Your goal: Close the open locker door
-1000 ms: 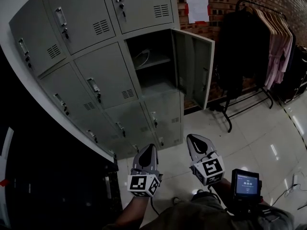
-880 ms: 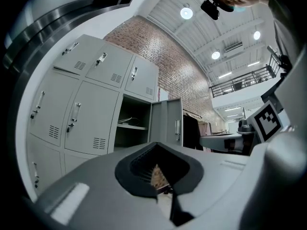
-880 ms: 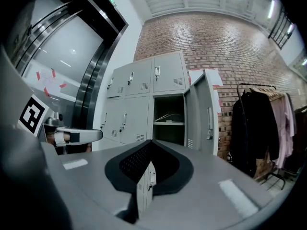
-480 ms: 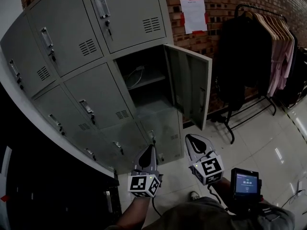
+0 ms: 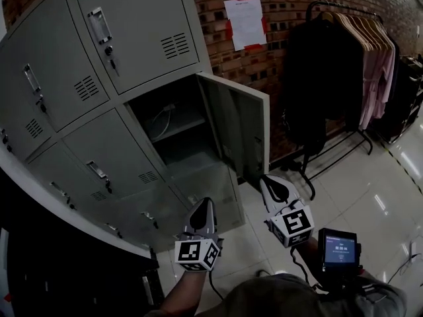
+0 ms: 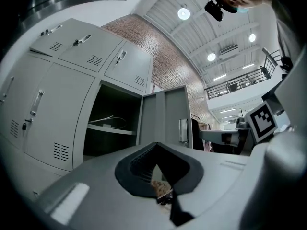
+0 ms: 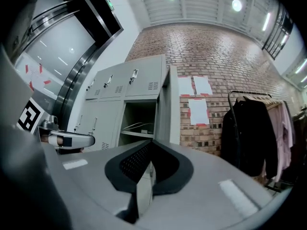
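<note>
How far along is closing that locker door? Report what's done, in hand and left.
Done: nothing yet; the locker door stands wide open, the shelf inside exposed. In hand: the left gripper and right gripper, both shut and empty, point at the lockers without touching the door. Left: reach the door, probably with the nearer right gripper, and swing it shut.

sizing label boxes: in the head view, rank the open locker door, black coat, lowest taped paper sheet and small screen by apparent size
1. black coat, narrowly
2. open locker door
3. lowest taped paper sheet and small screen look alike; the screen is nearer the camera, so they stay unranked
</note>
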Demonstrator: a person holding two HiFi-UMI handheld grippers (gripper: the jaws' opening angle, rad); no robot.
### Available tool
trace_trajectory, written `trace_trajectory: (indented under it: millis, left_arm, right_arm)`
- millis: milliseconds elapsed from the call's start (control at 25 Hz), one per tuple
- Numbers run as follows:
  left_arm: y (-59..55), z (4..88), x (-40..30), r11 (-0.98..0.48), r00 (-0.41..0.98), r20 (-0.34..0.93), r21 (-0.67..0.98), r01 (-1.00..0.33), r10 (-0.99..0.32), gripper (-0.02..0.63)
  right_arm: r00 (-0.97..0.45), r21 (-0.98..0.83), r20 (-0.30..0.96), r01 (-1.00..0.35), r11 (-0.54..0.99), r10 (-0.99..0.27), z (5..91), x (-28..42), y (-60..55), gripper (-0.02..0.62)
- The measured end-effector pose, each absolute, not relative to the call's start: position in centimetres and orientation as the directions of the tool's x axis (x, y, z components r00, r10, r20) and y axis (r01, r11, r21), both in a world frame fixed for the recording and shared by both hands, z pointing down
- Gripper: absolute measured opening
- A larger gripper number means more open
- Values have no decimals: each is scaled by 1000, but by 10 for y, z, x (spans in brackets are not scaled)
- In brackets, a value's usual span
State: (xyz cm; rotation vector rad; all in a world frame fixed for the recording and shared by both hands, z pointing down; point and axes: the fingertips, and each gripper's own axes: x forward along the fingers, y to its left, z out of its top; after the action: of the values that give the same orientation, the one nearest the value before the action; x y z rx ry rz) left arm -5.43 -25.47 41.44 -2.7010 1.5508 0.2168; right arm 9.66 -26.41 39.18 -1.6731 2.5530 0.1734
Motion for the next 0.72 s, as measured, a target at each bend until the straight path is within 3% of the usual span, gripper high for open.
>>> trace_trajectory:
  millis: [320,480,720]
  left_arm:
    - [-285,421,-28,-515,506,-124,57,-855,-853,-4]
    - [-292,424,-20,-514,505,-122,56,-856,-855,-3]
    - [-299,424,-18,-496,488,-121,47,-867,-865,-4]
  right_arm:
    - [-420,69,-190,-908,414,-888,378,135,-286,16]
    - [-537,114,-182,-844,525,-824,377,139,-299,130]
    - [-704,111,-189,-708,698,-684,372,131,-309,185]
